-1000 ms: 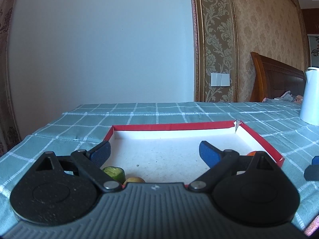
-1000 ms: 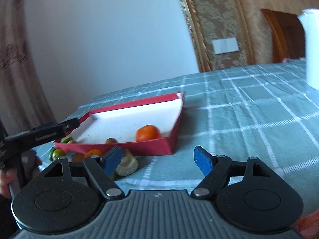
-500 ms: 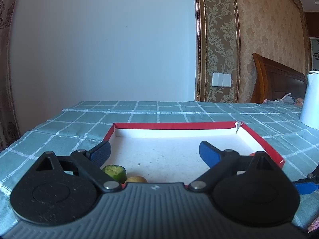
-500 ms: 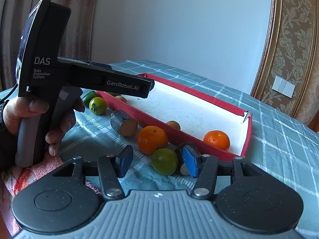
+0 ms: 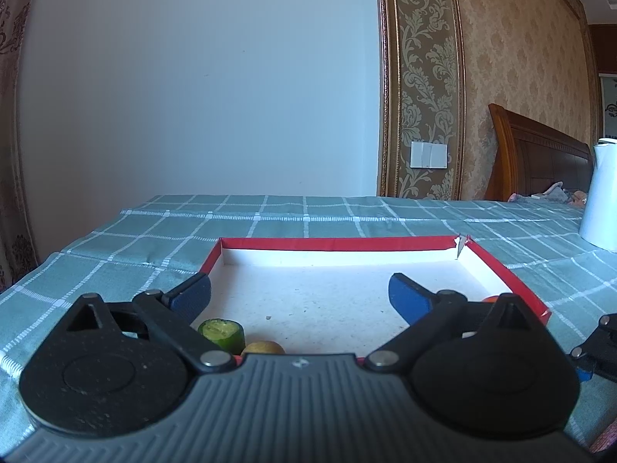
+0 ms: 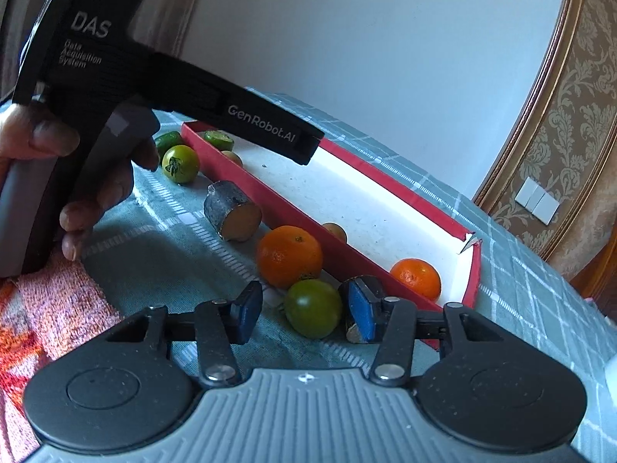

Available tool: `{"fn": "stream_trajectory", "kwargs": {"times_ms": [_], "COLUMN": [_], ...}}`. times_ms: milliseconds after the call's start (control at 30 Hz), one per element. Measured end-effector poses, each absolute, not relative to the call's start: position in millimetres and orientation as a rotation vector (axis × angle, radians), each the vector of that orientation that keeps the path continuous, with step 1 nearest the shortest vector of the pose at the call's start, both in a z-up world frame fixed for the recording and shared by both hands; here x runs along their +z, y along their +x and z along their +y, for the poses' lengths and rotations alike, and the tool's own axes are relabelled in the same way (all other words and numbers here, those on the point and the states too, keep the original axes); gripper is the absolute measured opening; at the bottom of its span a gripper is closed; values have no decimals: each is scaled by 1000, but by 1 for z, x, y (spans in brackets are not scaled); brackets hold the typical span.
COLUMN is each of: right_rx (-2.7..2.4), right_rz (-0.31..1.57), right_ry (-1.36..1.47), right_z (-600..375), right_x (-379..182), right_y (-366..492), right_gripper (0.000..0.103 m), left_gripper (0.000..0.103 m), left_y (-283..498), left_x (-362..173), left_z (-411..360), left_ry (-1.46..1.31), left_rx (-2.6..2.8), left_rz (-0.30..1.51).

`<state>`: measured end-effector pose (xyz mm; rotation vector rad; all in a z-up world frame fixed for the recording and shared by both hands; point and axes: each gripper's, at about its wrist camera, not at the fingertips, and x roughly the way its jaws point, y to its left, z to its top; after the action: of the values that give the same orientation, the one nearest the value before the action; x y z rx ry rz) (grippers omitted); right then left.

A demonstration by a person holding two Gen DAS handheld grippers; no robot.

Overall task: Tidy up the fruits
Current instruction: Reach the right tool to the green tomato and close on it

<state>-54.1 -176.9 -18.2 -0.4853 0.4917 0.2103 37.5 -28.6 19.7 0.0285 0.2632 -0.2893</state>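
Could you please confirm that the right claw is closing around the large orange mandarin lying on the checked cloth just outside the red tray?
Not quite: the right wrist view shows the right claw has been closing around the round green tomato, pads not yet touching. The large orange mandarin lies behind it, outside the red tray.

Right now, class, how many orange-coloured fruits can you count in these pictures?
2. One orange lies on the cloth just outside the red box's near wall; a smaller orange sits inside the box near its torn corner. Others may be hidden behind the tools.
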Motion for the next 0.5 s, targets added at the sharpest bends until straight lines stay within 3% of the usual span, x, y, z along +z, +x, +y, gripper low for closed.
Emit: {"fn": "stream_trajectory", "kwargs": {"times_ms": [67, 500], "right_rx": [191, 183], "right_rz": [493, 463], "right_ry": [-494, -393], "right_z": [-177, -189], "right_x": [-20, -12], "right_y": [-54, -58], "right_gripper": [33, 31], "left_gripper": [99, 99], "left_y": [38, 38], "left_x": [20, 19], "left_z": [-29, -29], "left_ry": [29, 31], "left_rx": [-288, -288], "left_rz": [264, 266]}}
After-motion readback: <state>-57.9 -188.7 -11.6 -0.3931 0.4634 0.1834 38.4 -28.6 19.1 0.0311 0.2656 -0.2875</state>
